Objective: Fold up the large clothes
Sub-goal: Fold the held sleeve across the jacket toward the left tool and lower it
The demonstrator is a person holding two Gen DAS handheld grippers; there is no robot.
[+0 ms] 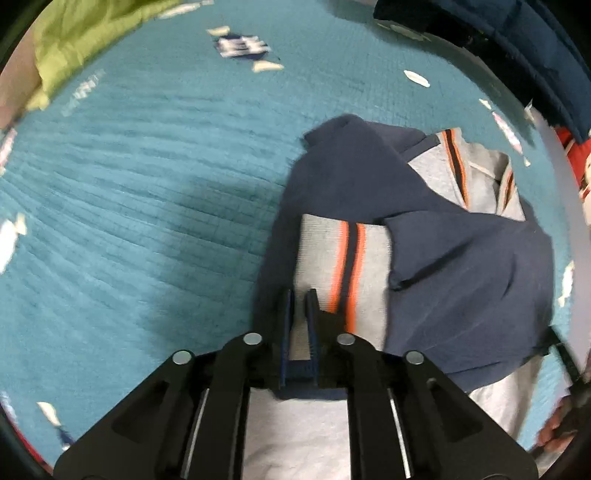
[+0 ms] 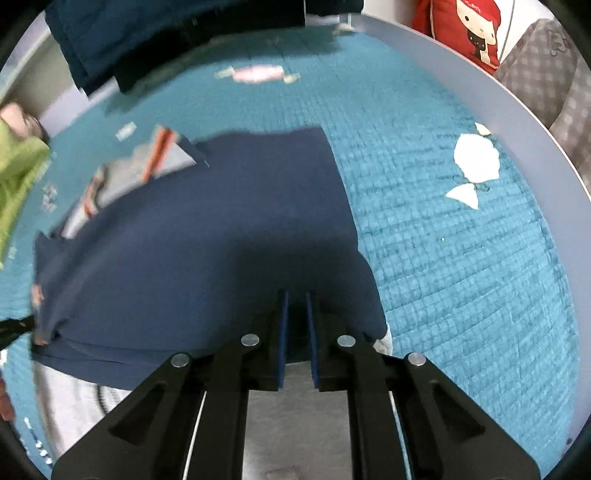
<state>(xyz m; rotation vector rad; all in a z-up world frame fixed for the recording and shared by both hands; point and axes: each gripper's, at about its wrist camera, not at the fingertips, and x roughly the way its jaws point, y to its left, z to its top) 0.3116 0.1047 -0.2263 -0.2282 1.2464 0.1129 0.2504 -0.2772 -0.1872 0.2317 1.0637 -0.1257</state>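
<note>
Left wrist view, left to right: a green blanket (image 1: 70, 44) lies bunched at the upper left edge of the teal quilted bedspread (image 1: 147, 177), which carries small white and pink candy prints. The garment (image 1: 369, 177), navy with grey panels and orange stripes, lies crumpled on the bedspread right of centre. The left gripper (image 1: 300, 295) has its fingers drawn close together with a grey fold of the garment between them; the gap is narrow and the cloth fills it. A dark blue padded item (image 1: 517, 48) sits at the upper right, beside a pale rail (image 1: 561, 177).

Right wrist view, left to right: the green blanket (image 2: 18, 177) shows at the left edge. The dark blue padded item (image 2: 147, 33) overhangs the top left. The garment (image 2: 221, 229) spreads across the centre, navy side up, striped grey section at its far left. The right gripper (image 2: 297, 295) is nearly closed, pinching the garment's near navy edge. The bedspread (image 2: 461, 258) is to the right, bounded by the pale rail (image 2: 480, 85). Beyond it stand a red cushion (image 2: 469, 29) and a grey checked fabric (image 2: 546, 74).
</note>
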